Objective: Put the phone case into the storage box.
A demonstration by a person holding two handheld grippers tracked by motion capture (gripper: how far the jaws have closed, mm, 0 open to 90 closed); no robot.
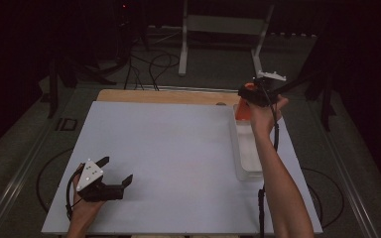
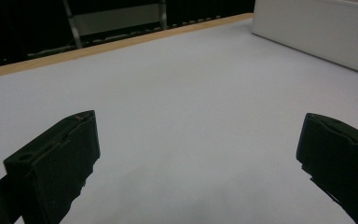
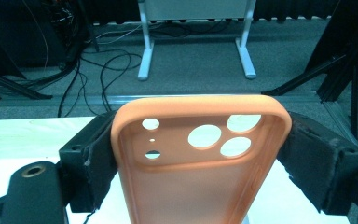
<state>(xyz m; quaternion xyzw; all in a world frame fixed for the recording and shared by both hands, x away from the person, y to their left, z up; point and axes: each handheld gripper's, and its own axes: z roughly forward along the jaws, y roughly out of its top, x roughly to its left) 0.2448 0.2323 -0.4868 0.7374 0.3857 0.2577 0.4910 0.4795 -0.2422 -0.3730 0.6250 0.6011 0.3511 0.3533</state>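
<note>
Overhead, white table (image 1: 178, 148) in dark room, left tongs (image 1: 116, 171) spread, right tongs (image 3: 200, 154) pinching orange phone case (image 3: 200, 186)

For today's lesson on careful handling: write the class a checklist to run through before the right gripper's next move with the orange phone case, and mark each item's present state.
1. Orange phone case clamped across its width between the right gripper's jaws: ok.
2. Case sits straight between the jaws, not skewed: ok in the right gripper view.
3. Case lifted above the white tray: looks so in the high view; the clearance cannot be told.
4. Inside of the tray free of other things: cannot tell, the forearm covers part of it.
5. Left gripper open, holding nothing, low over the white table, away from the tray: ok.
</note>
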